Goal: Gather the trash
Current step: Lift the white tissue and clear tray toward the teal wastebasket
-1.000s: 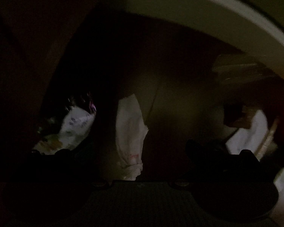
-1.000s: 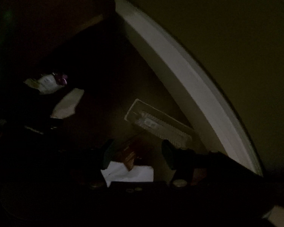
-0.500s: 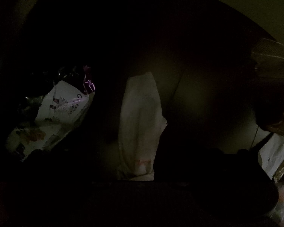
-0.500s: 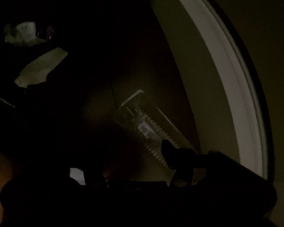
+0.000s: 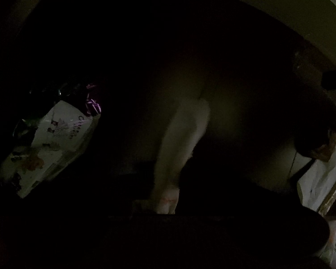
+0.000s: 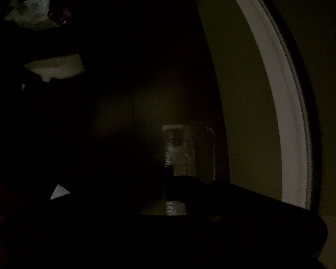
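A: How many pieces do I have in the left wrist view?

B: Three pale ones: a printed wrapper (image 5: pixel 49 143) at the left, a white paper strip (image 5: pixel 181 148) in the middle, a white sheet (image 5: pixel 320 177) at the right edge.

A: My left gripper?

B: Too dark; I cannot tell whether its fingers are apart or clenched.

A: And the right?

B: One clear ribbed plastic tray (image 6: pixel 186 152) stands just beyond the right gripper (image 6: pixel 170 192), beside a white curved rim (image 6: pixel 286 112). Grip also unreadable.
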A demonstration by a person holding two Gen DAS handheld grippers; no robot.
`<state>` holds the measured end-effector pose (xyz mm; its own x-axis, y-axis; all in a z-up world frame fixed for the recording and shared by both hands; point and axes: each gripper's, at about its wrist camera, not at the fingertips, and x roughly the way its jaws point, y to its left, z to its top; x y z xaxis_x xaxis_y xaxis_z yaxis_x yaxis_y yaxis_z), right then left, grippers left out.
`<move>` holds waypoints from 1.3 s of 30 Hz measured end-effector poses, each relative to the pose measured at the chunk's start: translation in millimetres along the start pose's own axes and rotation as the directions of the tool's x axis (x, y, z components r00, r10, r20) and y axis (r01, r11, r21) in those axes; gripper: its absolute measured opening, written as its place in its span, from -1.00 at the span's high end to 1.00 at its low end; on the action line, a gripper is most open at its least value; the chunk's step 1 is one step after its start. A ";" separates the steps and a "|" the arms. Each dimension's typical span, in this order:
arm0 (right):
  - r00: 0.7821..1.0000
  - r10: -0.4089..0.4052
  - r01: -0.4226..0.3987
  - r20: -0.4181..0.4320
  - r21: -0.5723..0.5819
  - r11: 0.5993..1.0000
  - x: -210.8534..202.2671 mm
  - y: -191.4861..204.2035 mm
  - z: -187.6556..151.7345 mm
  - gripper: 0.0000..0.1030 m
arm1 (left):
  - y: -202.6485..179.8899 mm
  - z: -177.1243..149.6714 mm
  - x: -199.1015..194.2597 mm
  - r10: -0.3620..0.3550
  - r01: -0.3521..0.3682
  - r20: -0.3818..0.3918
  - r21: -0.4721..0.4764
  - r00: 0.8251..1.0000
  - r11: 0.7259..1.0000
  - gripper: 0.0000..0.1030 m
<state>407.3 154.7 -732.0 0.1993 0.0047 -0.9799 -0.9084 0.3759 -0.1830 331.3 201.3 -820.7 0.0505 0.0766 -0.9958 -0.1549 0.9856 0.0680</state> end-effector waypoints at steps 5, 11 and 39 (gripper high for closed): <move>0.998 -0.032 0.033 0.056 -0.030 0.999 -28.6 0.5 -8.3 1.00 | -2.1 0.3 -17.1 0.008 -0.008 0.020 -0.002 1.000 1.000 0.80; 0.992 -0.012 0.008 0.129 0.033 0.999 -90.1 -9.8 -20.5 1.00 | -2.9 6.8 -73.2 -0.011 0.010 0.082 0.013 0.997 1.000 0.80; 0.802 -0.183 0.021 0.568 0.280 0.960 -551.1 3.8 -45.7 1.00 | 22.3 -48.3 -550.0 -0.131 0.155 0.541 0.001 0.830 0.988 0.80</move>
<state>277.2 111.3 -196.2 0.5353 0.4610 -0.7077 -0.7646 0.6206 -0.1740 252.4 173.9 -274.5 0.5964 0.0161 -0.8026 -0.1441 0.9857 -0.0873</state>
